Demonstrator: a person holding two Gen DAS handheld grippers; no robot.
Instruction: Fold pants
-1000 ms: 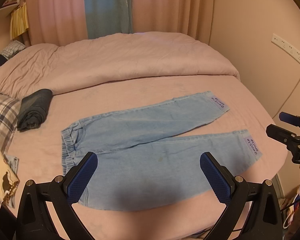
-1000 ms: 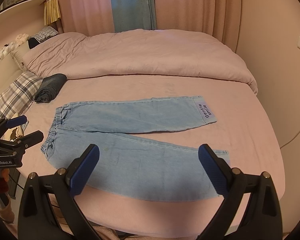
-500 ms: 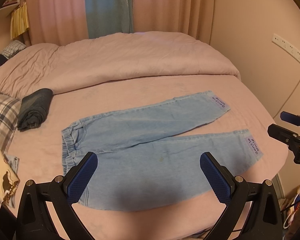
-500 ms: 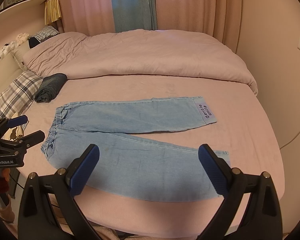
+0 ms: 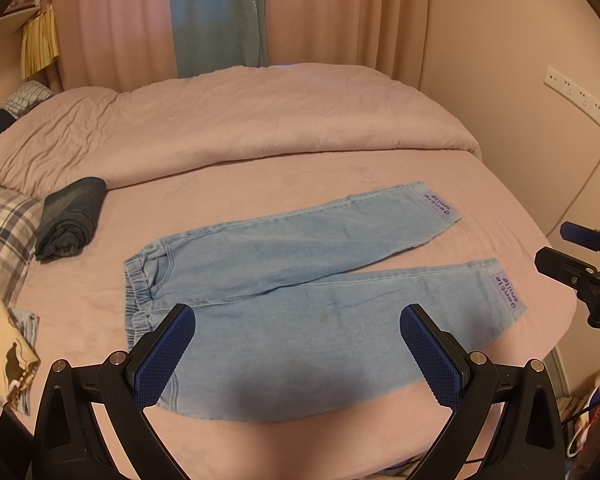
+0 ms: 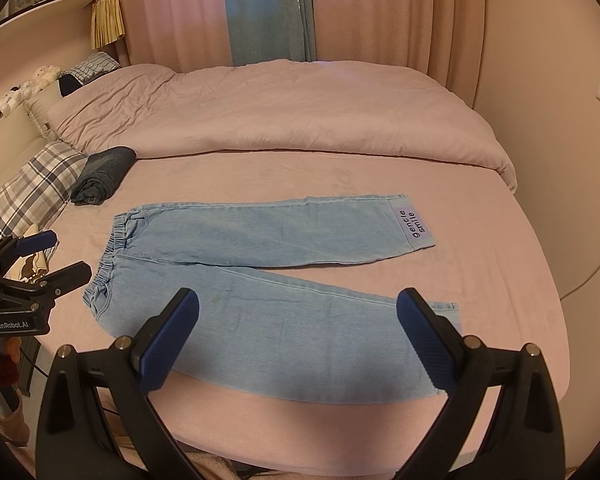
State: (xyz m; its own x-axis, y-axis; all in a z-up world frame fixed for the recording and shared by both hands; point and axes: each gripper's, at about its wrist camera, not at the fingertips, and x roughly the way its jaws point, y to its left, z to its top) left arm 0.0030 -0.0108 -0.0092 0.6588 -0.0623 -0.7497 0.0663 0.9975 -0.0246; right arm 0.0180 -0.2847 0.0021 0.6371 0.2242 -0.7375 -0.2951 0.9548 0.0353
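Nothing has visibly moved since the earlier frames: both grippers hang where they were, above the near edge of the bed (image 5: 500,208). Light-blue pants (image 5: 300,280) lie flat and unfolded on the pink sheet, waistband to the left, legs splayed to the right, cuffs apart. On the left gripper (image 5: 296,354) the fingers are spread wide and released, holding nothing; the right gripper (image 6: 296,340) is likewise released. A rolled dark garment (image 6: 104,174) sits far left, beside a plaid pillow (image 6: 28,188).

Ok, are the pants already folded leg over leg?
No, the pants lie flat on the bed with both legs spread apart, and neither open tool touches them.
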